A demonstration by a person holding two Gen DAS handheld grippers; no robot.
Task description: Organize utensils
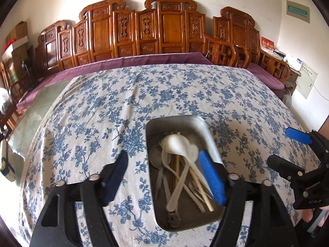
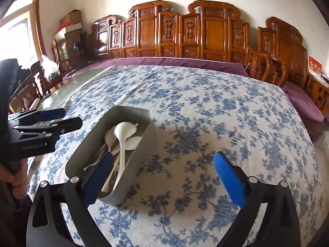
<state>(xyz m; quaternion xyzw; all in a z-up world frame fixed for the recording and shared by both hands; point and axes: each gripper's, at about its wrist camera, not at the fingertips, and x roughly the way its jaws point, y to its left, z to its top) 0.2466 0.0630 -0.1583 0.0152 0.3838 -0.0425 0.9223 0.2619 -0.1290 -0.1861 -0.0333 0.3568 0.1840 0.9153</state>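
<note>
Utensils (image 1: 181, 168) sit jumbled in metal tray (image 1: 207, 135) on floral tablecloth (image 1: 102, 113). Left gripper (image 1: 164, 177) and right gripper (image 2: 164, 177) both spread wide, empty, flanking tray. Looks like pre-grasp; next: single out one white spoon (image 2: 123, 135), close on handle.

Home living room, carved wooden bench (image 1: 164, 33) with purple cushion (image 2: 164, 61), floral tablecloth (image 1: 164, 94), stacked boxes (image 2: 71, 24)

Metal tray (image 1: 207, 131) w/ jumbled utensils (image 1: 181, 164) on floral cloth
</note>
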